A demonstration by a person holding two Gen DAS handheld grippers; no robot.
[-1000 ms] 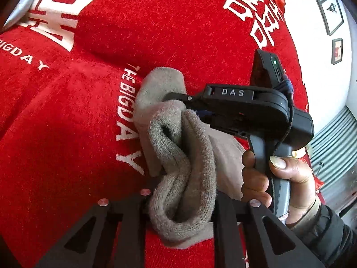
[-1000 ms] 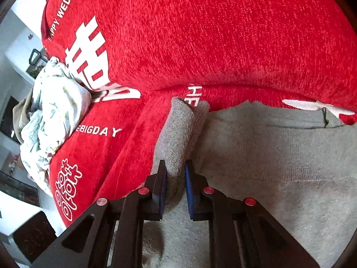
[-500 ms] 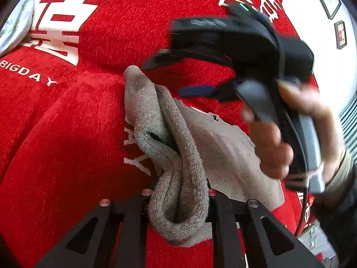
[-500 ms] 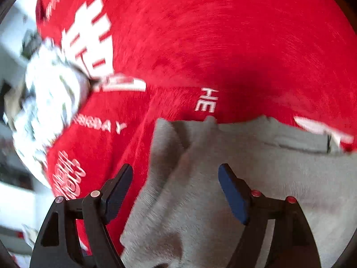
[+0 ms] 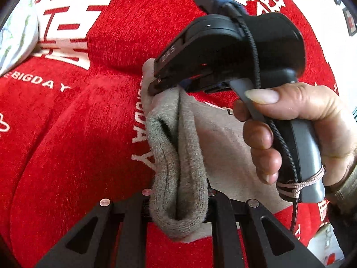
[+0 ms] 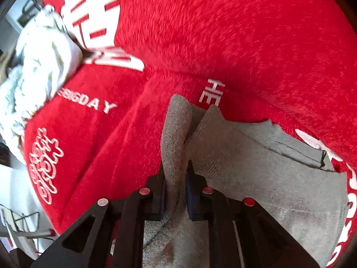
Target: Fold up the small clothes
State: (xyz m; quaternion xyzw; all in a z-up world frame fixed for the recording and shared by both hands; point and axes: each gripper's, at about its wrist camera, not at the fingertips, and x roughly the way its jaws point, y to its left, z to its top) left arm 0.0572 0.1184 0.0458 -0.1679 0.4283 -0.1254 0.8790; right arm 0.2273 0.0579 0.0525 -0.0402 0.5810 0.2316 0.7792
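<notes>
Red blanket (image 5: 67,156) | left gripper (image 5: 178,197) – right gripper (image 6: 175,187) closing – both clamp grey garment (image 6: 256,178)

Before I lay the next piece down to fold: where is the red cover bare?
Bare red cover stretches above the grey garment and left of it, towards the white floral bundle. The garment's spot is crowded: both grippers pinch its folds.

Quick count of what I've got in front of me: one grey knit garment (image 5: 178,156), bunched into a thick fold. One red blanket (image 5: 67,156) under everything, with white lettering. One white floral-print cloth bundle (image 6: 40,62) off at the edge. Two grippers, my left gripper (image 5: 178,201) and my right gripper (image 6: 175,192). One of my hands in view, the right hand (image 5: 301,129). One picture frame (image 5: 350,21) on the wall.
</notes>
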